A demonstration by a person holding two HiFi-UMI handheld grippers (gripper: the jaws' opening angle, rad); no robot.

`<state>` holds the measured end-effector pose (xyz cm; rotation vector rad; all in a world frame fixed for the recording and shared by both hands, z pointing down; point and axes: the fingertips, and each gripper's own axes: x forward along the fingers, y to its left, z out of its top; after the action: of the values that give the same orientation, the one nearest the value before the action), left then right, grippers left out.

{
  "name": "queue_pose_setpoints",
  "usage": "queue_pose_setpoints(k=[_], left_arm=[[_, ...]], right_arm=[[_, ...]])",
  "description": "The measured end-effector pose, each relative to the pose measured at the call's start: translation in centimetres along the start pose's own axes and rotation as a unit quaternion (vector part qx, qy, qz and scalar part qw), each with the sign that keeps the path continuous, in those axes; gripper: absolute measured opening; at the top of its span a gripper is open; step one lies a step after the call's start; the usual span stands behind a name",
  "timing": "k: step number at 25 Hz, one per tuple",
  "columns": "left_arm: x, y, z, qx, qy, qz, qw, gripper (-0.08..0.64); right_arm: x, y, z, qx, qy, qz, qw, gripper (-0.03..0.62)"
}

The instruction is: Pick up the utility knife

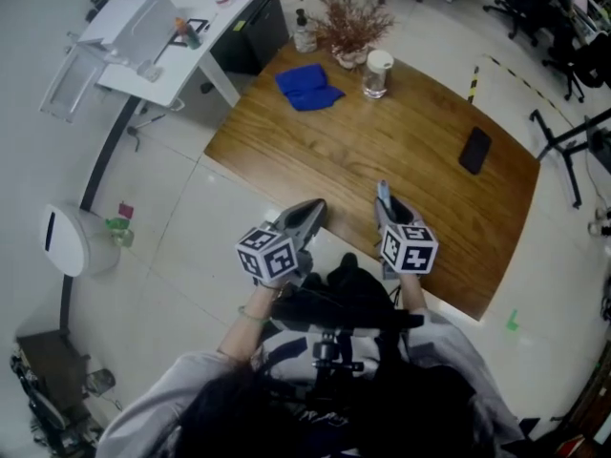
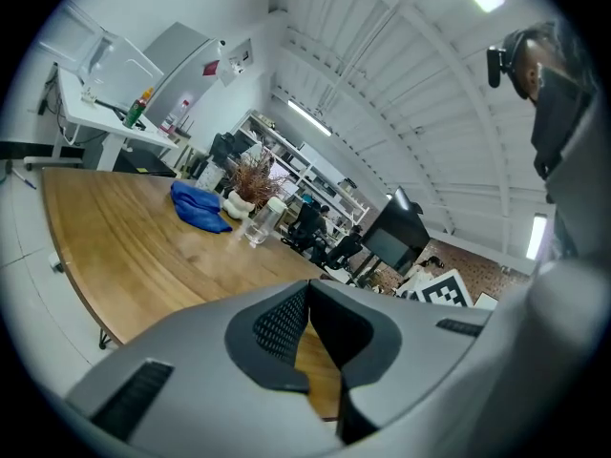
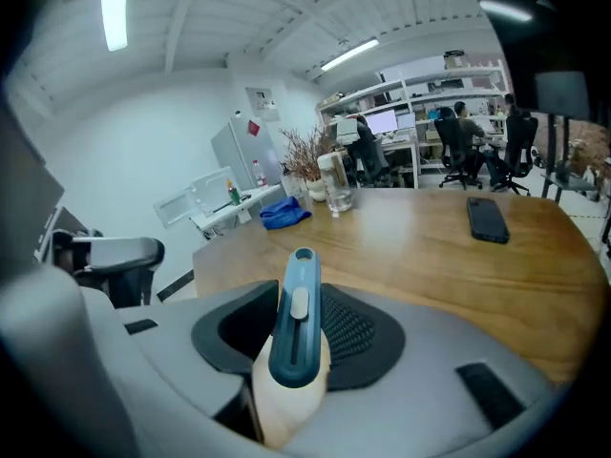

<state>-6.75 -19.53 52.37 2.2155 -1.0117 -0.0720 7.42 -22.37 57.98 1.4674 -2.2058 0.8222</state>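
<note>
The utility knife (image 3: pixel 298 294), blue on top with a pale slider and a beige underside, stands between the pads of my right gripper (image 3: pixel 298 346), which is shut on it. Its blue tip points out over the wooden table (image 3: pixel 449 246), and the knife is off the tabletop. In the head view the right gripper (image 1: pixel 385 203) hovers over the near table edge, where the knife is barely visible. My left gripper (image 1: pixel 310 213) is beside it at the same edge. In the left gripper view its jaws (image 2: pixel 307 299) meet at the tips with nothing between them.
On the far side of the table (image 1: pixel 382 160) lie a blue cloth (image 1: pixel 308 86), a lidded glass (image 1: pixel 377 72), a vase of dried twigs (image 1: pixel 350 27) and a small bottle (image 1: pixel 304 34). A black phone (image 1: pixel 474 150) rests at the right. A white side table (image 1: pixel 181 46) stands at the left.
</note>
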Motion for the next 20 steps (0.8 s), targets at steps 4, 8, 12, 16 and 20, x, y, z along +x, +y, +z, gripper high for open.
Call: queue_pose_setpoints(k=[4,8,12,16,20], left_arm=[[0.3,-1.0,0.4,0.003,-0.008,-0.026,0.9996,0.005],[0.7,-2.2,1.1,0.0,-0.028,-0.062,0.9976,0.005],[1.1,-3.0,1.3,0.01,-0.025,-0.078,0.9966,0.005],[1.0,-2.9,1.1,0.011,-0.018,-0.071,0.9973,0.005],[0.6,-2.6,1.0,0.025,-0.01,-0.058,0.998,0.004]], right_arm=[[-3.6,1.5,2.2,-0.004,-0.034,0.011,0.999,0.15],[-6.1,2.3,3.3,0.005,-0.054,0.016,0.998,0.15],[-7.1,2.5,3.7,0.001,-0.065,0.013,0.998,0.15],[-7.2,2.7,3.7,0.002,-0.064,0.015,0.998,0.15],[-7.2,3.2,3.5,0.002,-0.063,0.019,0.998,0.15]])
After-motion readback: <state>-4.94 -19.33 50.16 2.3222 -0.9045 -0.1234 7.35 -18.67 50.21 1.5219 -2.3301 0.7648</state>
